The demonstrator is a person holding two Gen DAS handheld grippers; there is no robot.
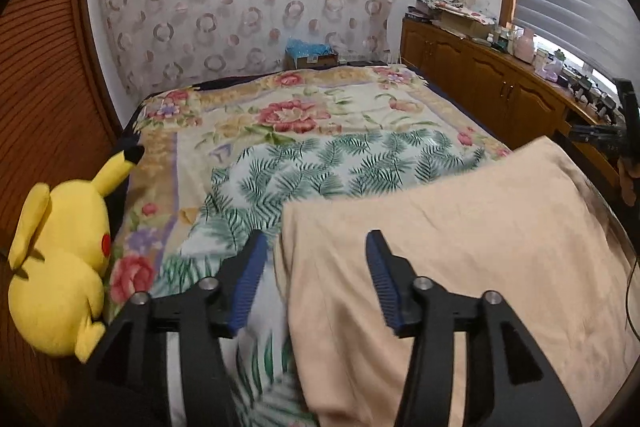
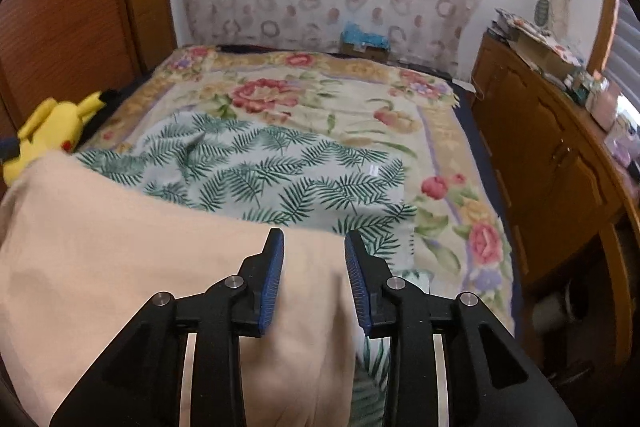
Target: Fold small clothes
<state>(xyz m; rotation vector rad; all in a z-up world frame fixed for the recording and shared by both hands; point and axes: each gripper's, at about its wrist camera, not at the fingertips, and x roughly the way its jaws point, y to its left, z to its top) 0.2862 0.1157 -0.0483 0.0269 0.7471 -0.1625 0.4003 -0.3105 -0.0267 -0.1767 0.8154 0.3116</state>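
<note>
Peach garment point(image 1: 460, 247): spread on near bed point(image 1: 360, 99), over fern-print cloth point(image 1: 288, 171). Left claw point(image 1: 316, 279) and right claw point(image 2: 314, 279): both released, straddling its corners. Risk: fern-print cloth may be pinched along, if claws are clenched too deep.

Left claw point(image 1: 316, 247), right claw point(image 2: 314, 245), black angular arms, ribbed blue pads, round silver screws

The matt peach cloth garment point(image 1: 460, 247) looks soft and slightly fuzzy on a thin fern-print cotton sheet point(image 2: 256, 171) over a plush floral blanket point(image 1: 320, 107), beside glossy brown wooden cabinets point(image 1: 480, 83) and black plastic gripper fingers with ribbed blue pads point(image 2: 272, 279).
</note>
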